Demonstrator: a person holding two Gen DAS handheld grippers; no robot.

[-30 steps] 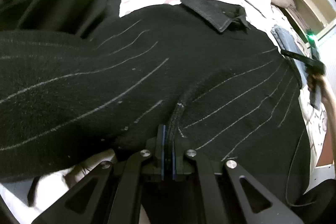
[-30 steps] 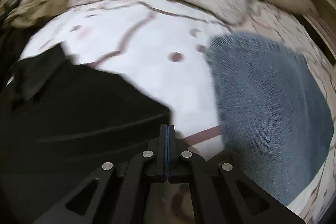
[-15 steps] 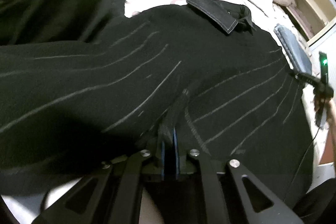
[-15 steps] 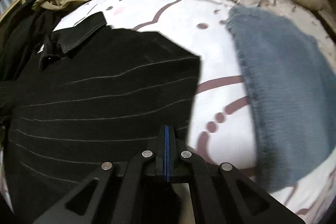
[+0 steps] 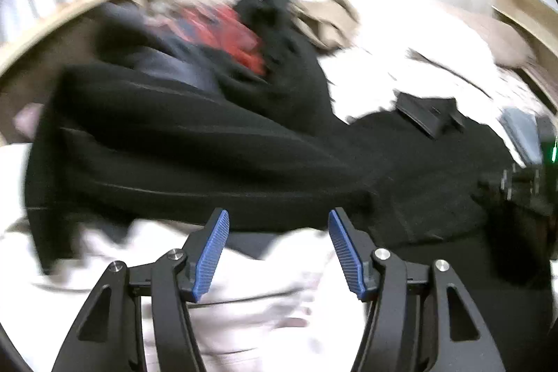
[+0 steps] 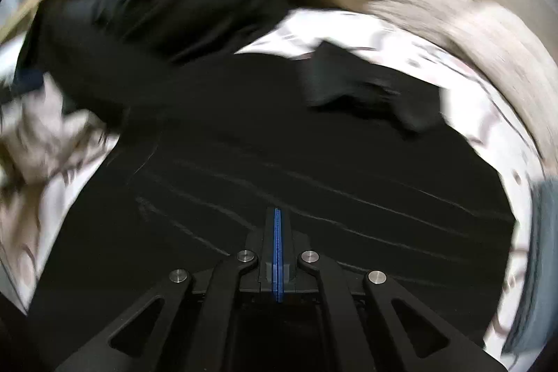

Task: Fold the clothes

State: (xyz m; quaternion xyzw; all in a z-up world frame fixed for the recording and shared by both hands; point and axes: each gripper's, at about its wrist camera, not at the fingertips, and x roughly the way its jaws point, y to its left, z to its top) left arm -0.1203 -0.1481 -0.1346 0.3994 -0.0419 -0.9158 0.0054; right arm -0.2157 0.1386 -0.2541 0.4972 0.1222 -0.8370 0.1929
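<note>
A black shirt with thin pale stripes [image 5: 209, 162] lies spread on the bed, its collar [image 5: 425, 117] at the far right. My left gripper [image 5: 279, 215] hangs over the shirt's near edge. Its jaws are opening, and nothing sits between the blue pads [image 5: 212, 250]. In the right wrist view the same shirt [image 6: 314, 162] fills the middle, with the collar [image 6: 348, 82] beyond it. My right gripper [image 6: 277, 211] is shut above the striped cloth, and no fabric shows between its pads. Both views are blurred by motion.
A heap of dark, red and tan clothes [image 5: 237, 33] lies behind the shirt, near the curved wooden bed edge [image 5: 69, 9]. The white patterned sheet [image 5: 279, 295] shows below the left gripper. A grey-blue folded cloth [image 6: 540, 250] and a pale pillow [image 6: 488, 33] lie at the right.
My left gripper let go of the shirt's fold, opened, and drew up and back. My right gripper swung from the bare sheet to over the shirt, staying shut.
</note>
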